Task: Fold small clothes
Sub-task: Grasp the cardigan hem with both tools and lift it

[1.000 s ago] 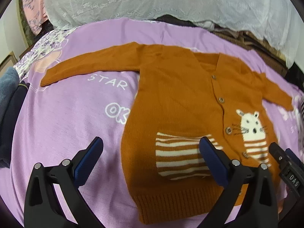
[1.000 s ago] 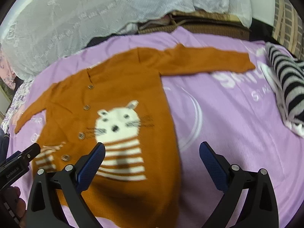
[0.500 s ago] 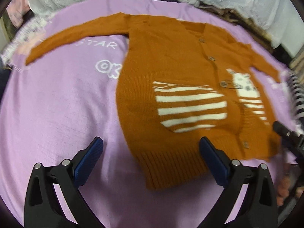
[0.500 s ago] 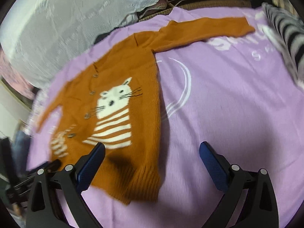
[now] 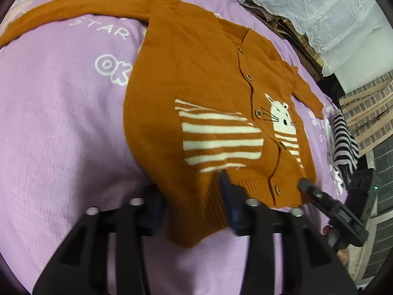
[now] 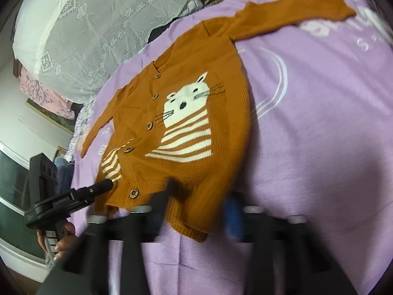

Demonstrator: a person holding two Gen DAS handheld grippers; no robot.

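Observation:
An orange knitted child's cardigan (image 5: 196, 73) with a white cat and stripes lies flat, front up, sleeves spread, on a purple blanket (image 5: 61, 127). It also shows in the right wrist view (image 6: 196, 113). My left gripper (image 5: 191, 201) sits low at the hem's left corner, its jaws partly closed with the ribbed hem between them. My right gripper (image 6: 199, 209) sits at the hem's right corner, also partly closed around the hem edge. Both are blurred. Each gripper shows in the other's view, the right one (image 5: 326, 204) and the left one (image 6: 81, 194).
A black-and-white striped garment (image 5: 343, 142) lies at the right edge of the blanket. White lace cloth (image 6: 98, 24) covers things behind the cardigan. Dark blue clothes (image 6: 62, 169) lie at the left edge.
Both grippers have dropped down and forward to the cardigan's hem corners, and their jaws have narrowed from wide open to around the hem.

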